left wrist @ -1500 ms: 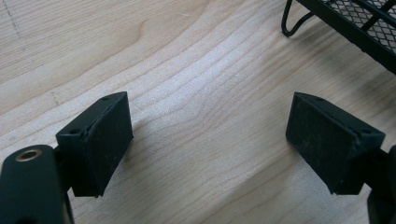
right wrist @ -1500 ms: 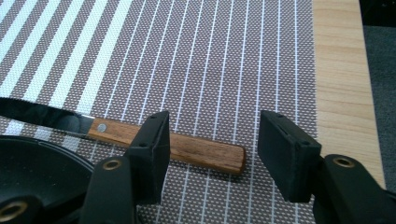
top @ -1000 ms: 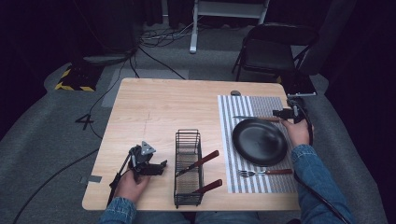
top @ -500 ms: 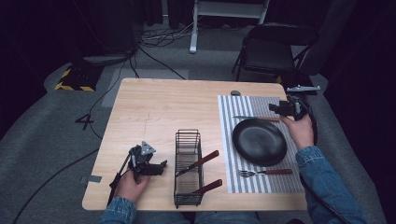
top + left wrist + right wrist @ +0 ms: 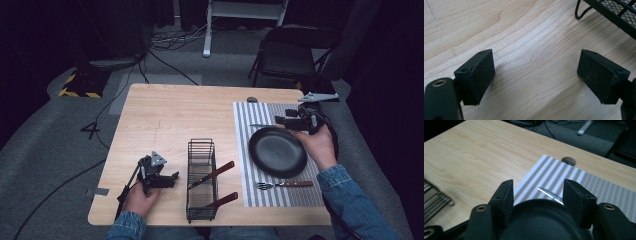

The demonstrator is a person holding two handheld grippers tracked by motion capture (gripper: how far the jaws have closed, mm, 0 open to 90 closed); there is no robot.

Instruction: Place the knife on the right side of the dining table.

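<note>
Black plate point(image 5: 277, 151) sits on a striped placemat point(image 5: 250, 117) at the table's point(image 5: 165, 115) 3 o'clock. The right gripper point(image 5: 281, 121) hovers over the plate's 12 o'clock rim, jaws apart and empty, a knife blade point(image 5: 550, 194) lying just beyond. This looks like table setting; next probably means closing on the knife. The left gripper point(image 5: 172, 179) rests wide open by the wire caddy point(image 5: 201, 180) at 6 o'clock. No readable writing.
</note>
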